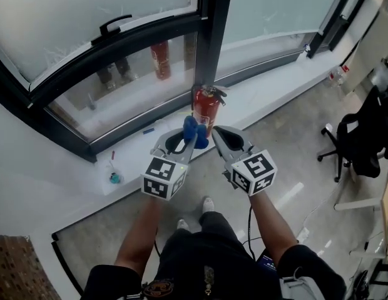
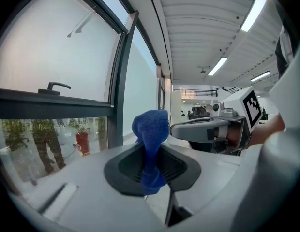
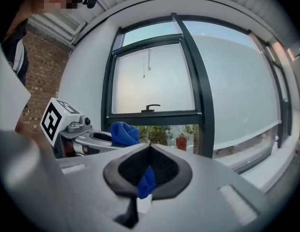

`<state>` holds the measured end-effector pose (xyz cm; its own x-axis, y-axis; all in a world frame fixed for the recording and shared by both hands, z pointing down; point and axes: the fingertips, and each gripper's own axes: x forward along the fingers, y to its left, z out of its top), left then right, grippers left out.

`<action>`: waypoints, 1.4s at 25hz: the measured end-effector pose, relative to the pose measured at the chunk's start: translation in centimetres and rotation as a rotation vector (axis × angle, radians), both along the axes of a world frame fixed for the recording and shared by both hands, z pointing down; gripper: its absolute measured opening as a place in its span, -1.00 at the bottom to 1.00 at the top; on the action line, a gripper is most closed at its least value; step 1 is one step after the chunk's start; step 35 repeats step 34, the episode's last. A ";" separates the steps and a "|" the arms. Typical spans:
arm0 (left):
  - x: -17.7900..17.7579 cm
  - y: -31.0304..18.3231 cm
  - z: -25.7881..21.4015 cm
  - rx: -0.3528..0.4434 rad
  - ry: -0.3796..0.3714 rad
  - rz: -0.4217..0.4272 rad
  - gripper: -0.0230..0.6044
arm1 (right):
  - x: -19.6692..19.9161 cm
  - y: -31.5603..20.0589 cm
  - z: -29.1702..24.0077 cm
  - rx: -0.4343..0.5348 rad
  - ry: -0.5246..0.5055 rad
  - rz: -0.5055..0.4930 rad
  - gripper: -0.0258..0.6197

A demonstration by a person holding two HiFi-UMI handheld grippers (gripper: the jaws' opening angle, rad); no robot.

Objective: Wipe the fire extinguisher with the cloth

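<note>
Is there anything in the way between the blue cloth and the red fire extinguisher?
Nothing visible is in the way. The blue cloth, pinched by the left gripper and the right gripper, sits just in front of the fire extinguisher by the window frame, and nothing shows between them.

Black short sleeves; white shoes; marker cubes

Pretty sure this is an open-plan office, window side.
Black swivel chair on a polished concrete floor, long strip lights on a slatted ceiling, tall dark-framed windows, a bit of brick wall, red fire extinguisher by the glass.
</note>
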<state>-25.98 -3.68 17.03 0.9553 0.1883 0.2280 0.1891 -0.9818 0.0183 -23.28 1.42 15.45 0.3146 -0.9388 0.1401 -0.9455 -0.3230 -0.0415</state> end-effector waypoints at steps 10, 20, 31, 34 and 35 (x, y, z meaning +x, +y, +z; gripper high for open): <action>-6.6 2.2 -2.0 -0.040 0.041 0.044 -0.73 | -6.7 2.2 -3.0 0.028 0.068 0.046 -0.91; -9.4 3.6 -3.8 -0.039 0.070 0.084 -0.73 | -10.0 3.3 -5.1 0.065 0.096 0.068 -0.91; -10.5 4.3 -4.7 -0.030 0.089 0.104 -0.73 | -11.3 3.7 -5.7 0.084 0.102 0.074 -0.91; -10.5 4.3 -4.9 -0.030 0.095 0.109 -0.73 | -11.2 3.8 -5.7 0.086 0.103 0.076 -0.91; -10.5 4.3 -4.9 -0.030 0.095 0.109 -0.73 | -11.2 3.8 -5.7 0.086 0.103 0.076 -0.91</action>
